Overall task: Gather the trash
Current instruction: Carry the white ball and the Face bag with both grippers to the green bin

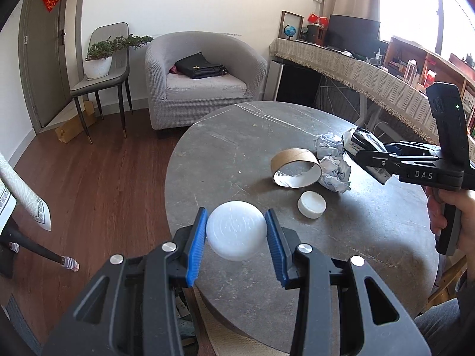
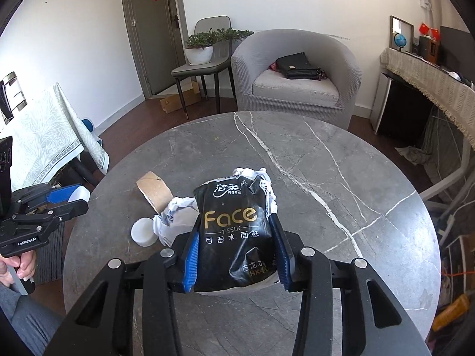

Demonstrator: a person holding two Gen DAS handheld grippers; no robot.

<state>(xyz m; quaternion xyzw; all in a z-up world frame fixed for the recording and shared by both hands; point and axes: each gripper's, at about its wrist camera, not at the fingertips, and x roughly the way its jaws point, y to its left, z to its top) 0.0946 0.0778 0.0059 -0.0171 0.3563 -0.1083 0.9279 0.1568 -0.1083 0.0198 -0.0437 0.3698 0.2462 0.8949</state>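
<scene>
My left gripper (image 1: 236,219) is shut on a round white plastic lid (image 1: 236,234), held at the near left edge of the round grey marble table (image 1: 237,148). My right gripper (image 2: 234,228) is shut on a black tissue packet (image 2: 234,225) printed "Face", held just above the table; it also shows in the left wrist view (image 1: 360,145). On the table lie a cardboard tape ring (image 1: 295,166), crumpled white paper (image 1: 334,160) and a small ribbed white cap (image 1: 311,204). The ring (image 2: 154,191), paper (image 2: 175,216) and cap (image 2: 144,233) sit left of the packet.
A grey armchair (image 1: 204,80) with a black bag stands behind the table. A chair with a potted plant (image 1: 101,59) is at the back left. A cloth-covered desk (image 1: 356,68) runs along the right. A table with a patterned cloth (image 2: 44,136) is on the left.
</scene>
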